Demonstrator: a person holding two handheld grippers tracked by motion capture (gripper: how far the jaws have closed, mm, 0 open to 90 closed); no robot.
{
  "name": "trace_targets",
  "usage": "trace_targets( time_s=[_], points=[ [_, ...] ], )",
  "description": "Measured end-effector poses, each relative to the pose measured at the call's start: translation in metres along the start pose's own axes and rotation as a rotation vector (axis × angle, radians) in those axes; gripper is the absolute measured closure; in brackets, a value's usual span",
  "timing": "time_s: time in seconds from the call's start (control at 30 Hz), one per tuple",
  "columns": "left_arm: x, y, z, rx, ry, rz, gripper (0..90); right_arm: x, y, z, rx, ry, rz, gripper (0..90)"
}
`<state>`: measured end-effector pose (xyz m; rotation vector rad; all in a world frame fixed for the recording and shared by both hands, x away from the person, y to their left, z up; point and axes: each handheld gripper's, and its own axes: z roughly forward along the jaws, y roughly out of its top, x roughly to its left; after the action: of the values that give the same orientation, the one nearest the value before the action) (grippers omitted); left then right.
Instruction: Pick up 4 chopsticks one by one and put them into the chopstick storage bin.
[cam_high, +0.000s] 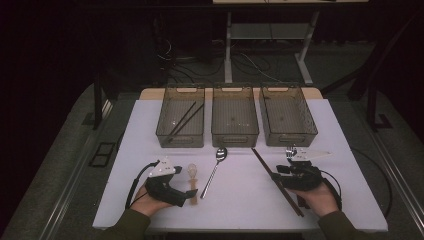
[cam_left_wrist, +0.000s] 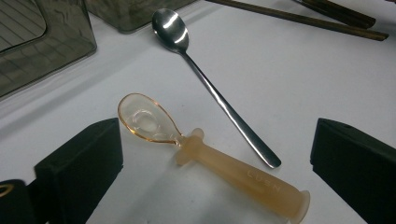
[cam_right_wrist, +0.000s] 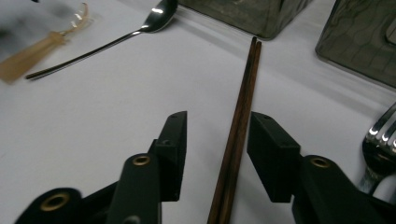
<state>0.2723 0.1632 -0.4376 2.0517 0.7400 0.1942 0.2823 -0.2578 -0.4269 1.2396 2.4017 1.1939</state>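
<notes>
Spanning a dim room, white table (cam_high: 240, 200) bears three bins (cam_high: 235, 117).

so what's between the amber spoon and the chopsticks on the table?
The metal spoon lies between the amber spoon and the chopsticks, as the high view shows.

Black right gripper (cam_right_wrist: 217, 154) spread around brown chopsticks (cam_right_wrist: 240, 126) at centre, metal spoon (cam_right_wrist: 102, 44) upper left, fork (cam_right_wrist: 380, 140) right edge
</notes>
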Motion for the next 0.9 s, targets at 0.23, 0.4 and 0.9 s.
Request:
trace_targets(
  time_s=[0.23,0.4,0.9],
  points=[
    [-0.001,-0.001,0.003,0.030,0.011,0.014,0.0,-0.005,0.019,0.022,0.028,-0.033,-0.011,64.5],
    [-0.001,0.001,0.002,0.018,-0.001,0.000,0.0,-0.009,0.029,0.037,0.044,-0.064,-0.037,66.9],
    [-0.001,0.001,0.003,0.015,-0.009,-0.016,0.0,-0.016,0.043,0.067,0.089,-0.086,-0.046,71.3]
  ],
)
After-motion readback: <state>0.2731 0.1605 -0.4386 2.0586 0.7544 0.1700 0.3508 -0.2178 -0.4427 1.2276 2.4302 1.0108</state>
